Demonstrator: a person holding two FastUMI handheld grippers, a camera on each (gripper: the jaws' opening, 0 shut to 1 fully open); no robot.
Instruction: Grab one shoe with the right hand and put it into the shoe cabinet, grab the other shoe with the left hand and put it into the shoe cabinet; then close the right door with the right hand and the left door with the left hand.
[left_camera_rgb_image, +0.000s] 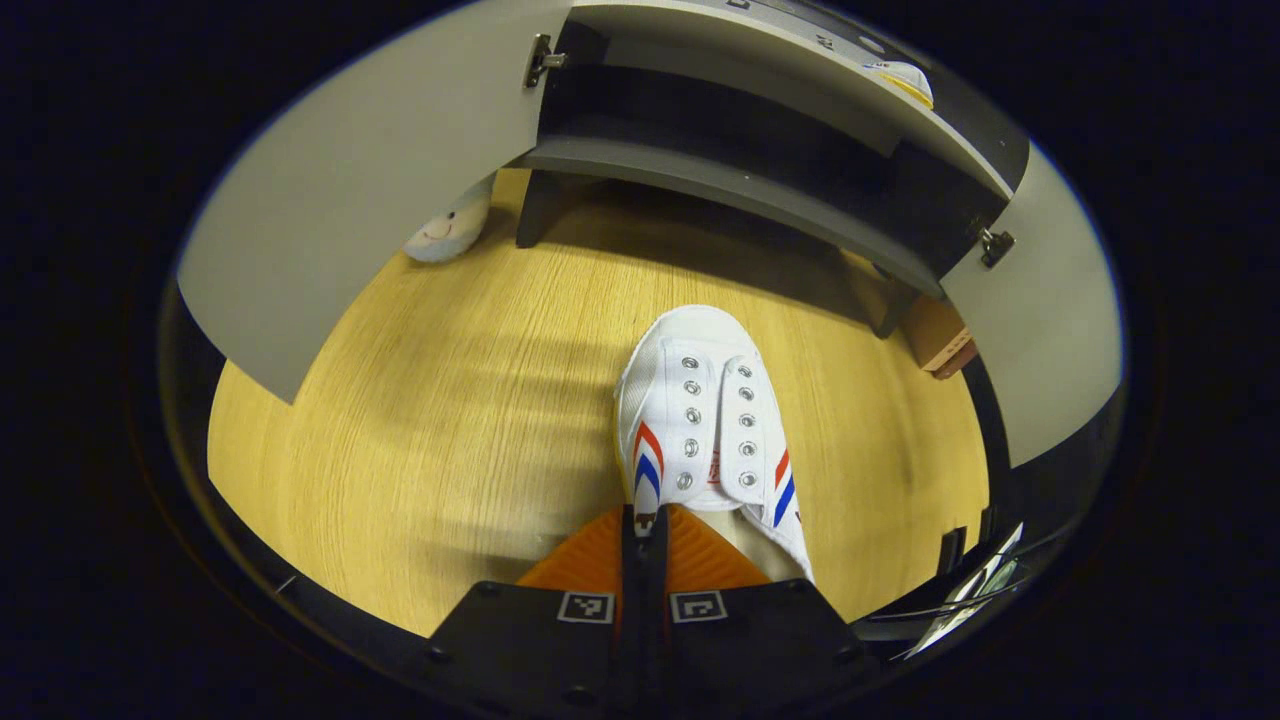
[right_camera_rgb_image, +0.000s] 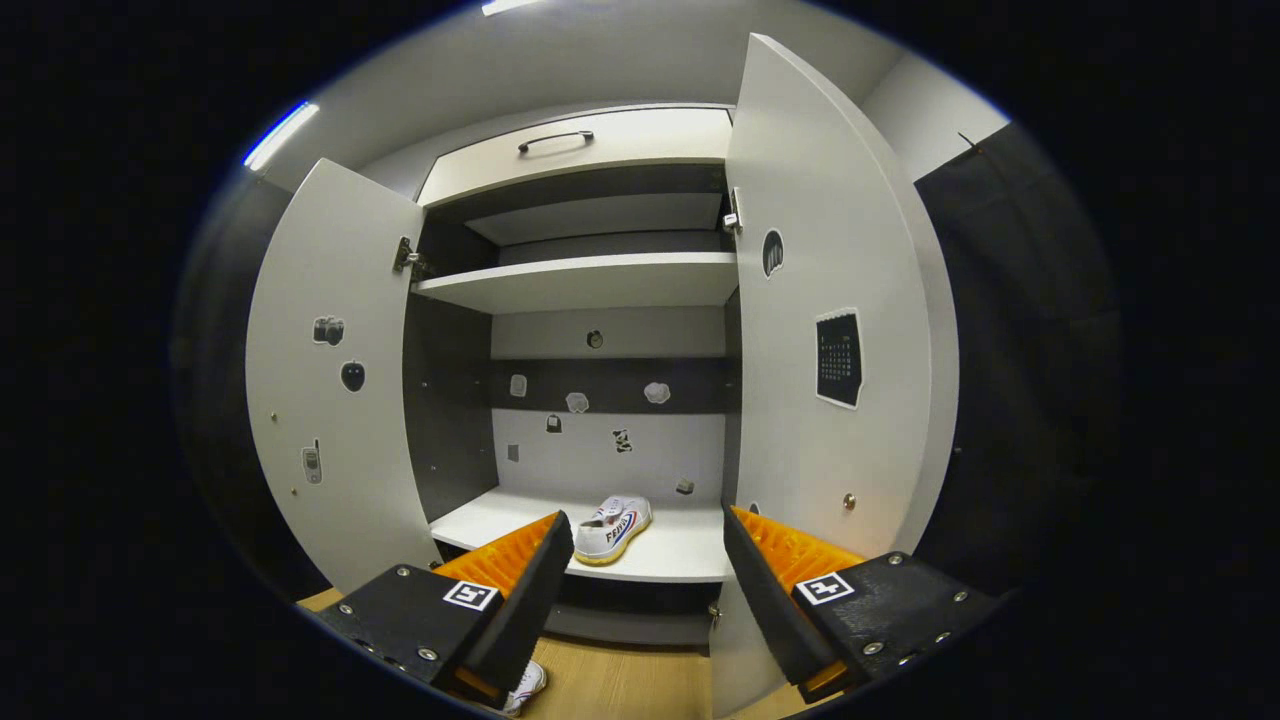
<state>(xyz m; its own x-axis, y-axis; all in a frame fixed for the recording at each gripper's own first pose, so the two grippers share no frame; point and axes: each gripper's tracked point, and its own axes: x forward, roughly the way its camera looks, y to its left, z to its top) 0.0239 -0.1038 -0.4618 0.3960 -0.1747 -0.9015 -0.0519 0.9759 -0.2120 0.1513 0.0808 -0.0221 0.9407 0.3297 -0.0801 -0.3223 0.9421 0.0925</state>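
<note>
A white shoe (left_camera_rgb_image: 705, 420) with red and blue stripes lies on the wooden floor (left_camera_rgb_image: 450, 420) in front of the cabinet, toe toward it. My left gripper (left_camera_rgb_image: 645, 530) is shut on the rim of the shoe's opening. In the right gripper view the shoe cabinet (right_camera_rgb_image: 590, 280) stands with both doors open. The other white shoe (right_camera_rgb_image: 613, 528) rests on the cabinet's bottom shelf (right_camera_rgb_image: 680, 555). My right gripper (right_camera_rgb_image: 648, 560) is open with nothing between its fingers, held in front of that shelf. The toe of the floor shoe (right_camera_rgb_image: 527, 684) peeks out low, under the right gripper's left finger.
The left door (right_camera_rgb_image: 335, 380) and the right door (right_camera_rgb_image: 835, 330) swing outward, both carrying stickers. A pale plush toy (left_camera_rgb_image: 450, 230) sits on the floor behind the left door (left_camera_rgb_image: 370, 170). A brown box (left_camera_rgb_image: 940, 345) stands by the right door (left_camera_rgb_image: 1050, 300).
</note>
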